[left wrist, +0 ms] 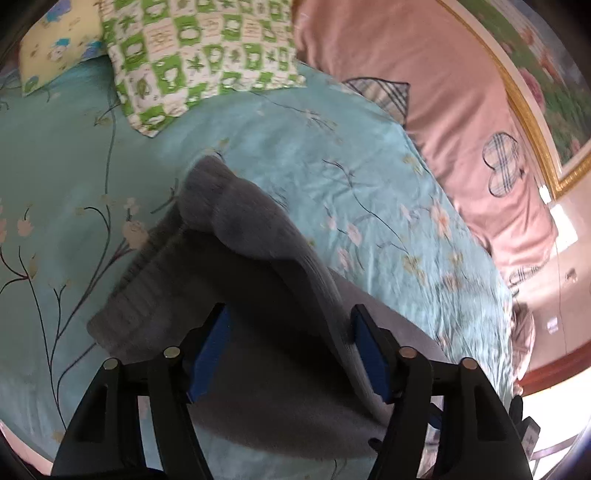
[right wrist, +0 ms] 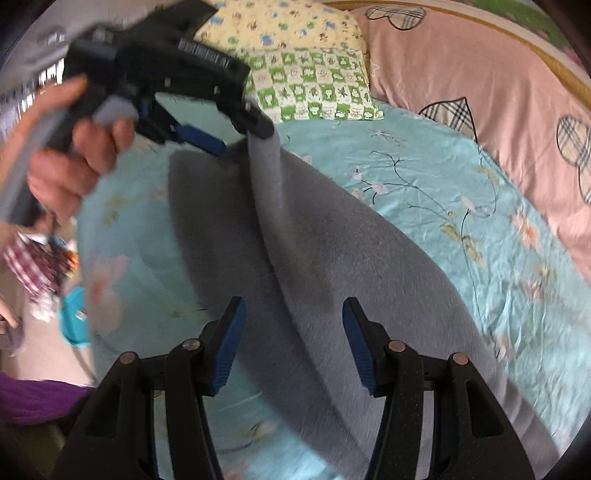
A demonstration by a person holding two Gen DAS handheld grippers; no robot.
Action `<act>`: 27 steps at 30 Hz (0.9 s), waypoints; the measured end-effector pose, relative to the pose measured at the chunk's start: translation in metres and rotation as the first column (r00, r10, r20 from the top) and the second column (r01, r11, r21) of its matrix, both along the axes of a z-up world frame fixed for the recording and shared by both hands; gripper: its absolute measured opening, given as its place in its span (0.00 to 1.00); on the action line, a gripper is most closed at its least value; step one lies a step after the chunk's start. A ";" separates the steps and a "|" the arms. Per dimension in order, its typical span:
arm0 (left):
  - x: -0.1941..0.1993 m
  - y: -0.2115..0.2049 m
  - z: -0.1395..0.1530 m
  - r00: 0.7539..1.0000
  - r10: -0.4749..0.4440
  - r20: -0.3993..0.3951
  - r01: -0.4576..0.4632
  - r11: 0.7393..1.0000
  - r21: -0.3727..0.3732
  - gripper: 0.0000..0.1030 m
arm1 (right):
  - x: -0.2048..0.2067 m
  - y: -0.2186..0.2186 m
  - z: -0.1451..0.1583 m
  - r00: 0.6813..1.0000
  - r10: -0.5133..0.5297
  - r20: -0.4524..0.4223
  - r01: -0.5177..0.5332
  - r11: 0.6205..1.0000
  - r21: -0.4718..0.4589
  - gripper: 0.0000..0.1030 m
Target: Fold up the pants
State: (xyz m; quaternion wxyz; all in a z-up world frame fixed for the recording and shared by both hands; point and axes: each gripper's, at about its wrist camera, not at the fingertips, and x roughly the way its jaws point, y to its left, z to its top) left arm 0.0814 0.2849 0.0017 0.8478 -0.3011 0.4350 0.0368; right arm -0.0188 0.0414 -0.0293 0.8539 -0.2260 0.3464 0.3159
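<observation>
Grey fleece pants (right wrist: 314,258) are lying lengthwise across the teal flowered sheet (right wrist: 461,206), running from under the near tongs toward the pillows.

Writing: none is reading clearly; a ribbed strip on the far tool is too blurred to make out.

Right tongs (right wrist: 293,343): blue pads are standing apart with the pants under the gap; no pad is pressing cloth, so they are open.

Left tongs (left wrist: 291,354): in their own view a raised fold of the pants is passing between the pads close to one of them; whether it is pinched or only draped I cannot tell. The right view is showing the same tool (right wrist: 242,142) from outside, a hand (right wrist: 74,147) wrapping its grip and a strip of grey cloth hanging from its tip.

Only the left view is showing the ribbed cuff end (left wrist: 147,273) and a gilt picture frame (left wrist: 535,140). Only the right view is showing the bed's edge with floor and clutter beyond.

Open sheet is lying on both sides of the pants. Farther back: a green checked pillow (left wrist: 199,55), a yellow one (right wrist: 280,26) and a pink quilt (right wrist: 461,62).
</observation>
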 end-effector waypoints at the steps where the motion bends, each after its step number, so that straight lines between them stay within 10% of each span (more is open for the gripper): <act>1: 0.002 0.001 -0.002 1.000 0.001 -0.005 -0.001 1.000 0.004 0.44 | 0.003 0.003 -0.004 1.000 -0.013 0.021 0.014 0.999 -0.030 0.54; 3: 0.006 0.003 -0.009 1.000 -0.014 -0.023 0.014 1.000 -0.011 0.11 | 0.009 0.004 -0.008 0.999 -0.033 0.026 0.034 0.998 -0.055 0.38; 6: -0.003 0.003 -0.008 1.000 -0.016 -0.012 0.016 1.000 0.009 0.06 | 0.012 -0.002 -0.002 0.999 -0.047 0.000 0.047 0.999 -0.026 0.10; 15: -0.064 -0.012 0.024 0.993 -0.082 0.081 0.074 0.993 0.092 0.05 | -0.012 -0.027 0.052 0.999 0.001 -0.041 0.006 0.987 0.159 0.07; 27: -0.083 -0.003 -0.043 0.996 -0.088 -0.009 0.088 0.995 0.048 0.08 | -0.010 -0.016 -0.006 0.984 0.014 -0.177 -0.003 0.998 0.063 0.06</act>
